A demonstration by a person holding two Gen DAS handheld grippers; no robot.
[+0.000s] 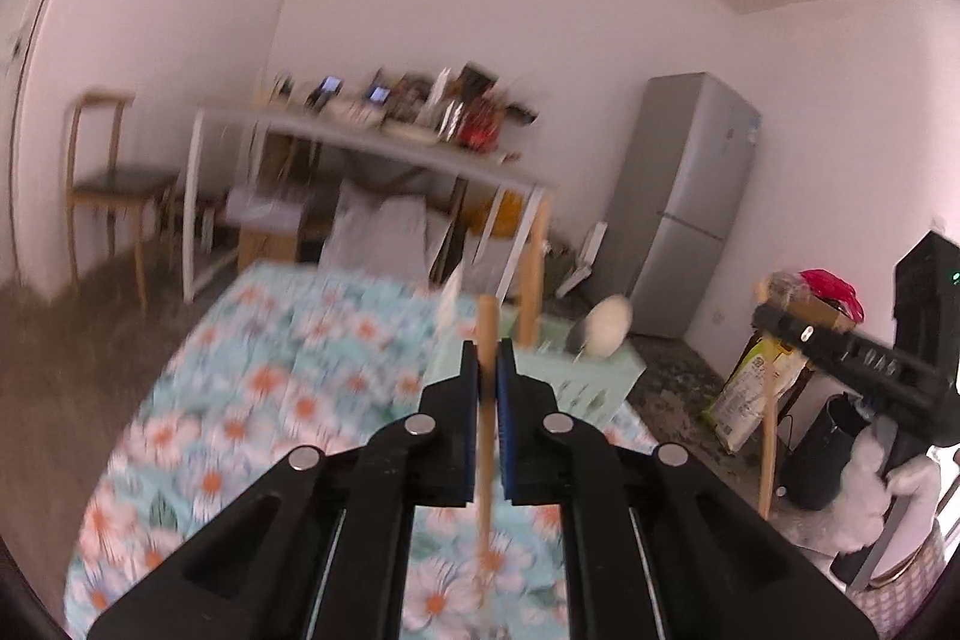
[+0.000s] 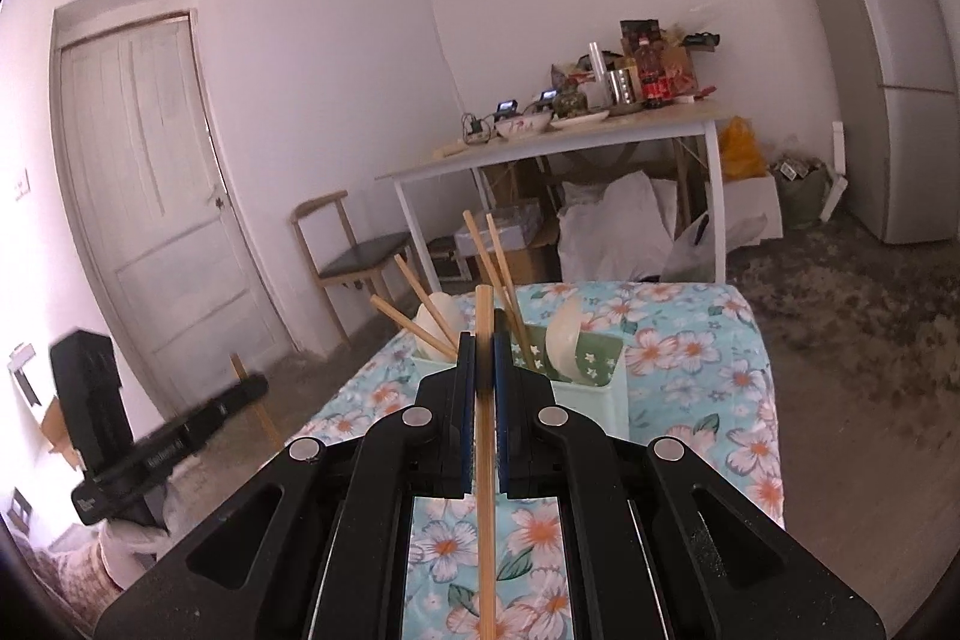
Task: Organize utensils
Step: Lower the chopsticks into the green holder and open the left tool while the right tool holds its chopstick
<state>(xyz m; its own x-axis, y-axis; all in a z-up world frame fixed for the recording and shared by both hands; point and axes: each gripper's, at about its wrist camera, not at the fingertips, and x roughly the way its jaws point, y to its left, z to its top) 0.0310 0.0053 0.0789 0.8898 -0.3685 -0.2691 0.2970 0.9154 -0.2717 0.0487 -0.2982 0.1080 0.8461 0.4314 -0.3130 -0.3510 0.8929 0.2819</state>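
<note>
My left gripper (image 1: 487,361) is shut on a wooden chopstick (image 1: 485,460) that stands upright between the blue pads, above the floral tablecloth (image 1: 270,370). My right gripper (image 2: 483,355) is shut on another wooden chopstick (image 2: 485,490), also upright. A pale green utensil holder (image 2: 591,391) stands just beyond the right gripper, with several chopsticks (image 2: 492,262) and white spoons (image 2: 564,334) in it. The holder (image 1: 576,382) also shows in the blurred left wrist view with a chopstick (image 1: 531,274) and a white spoon (image 1: 606,325). The other gripper appears at each view's edge.
A white-legged table (image 2: 540,148) with bowls, bottles and clutter stands behind. A wooden chair (image 2: 354,250), a door (image 2: 150,196), a grey fridge (image 2: 888,70), and bags and boxes on the floor surround the covered table.
</note>
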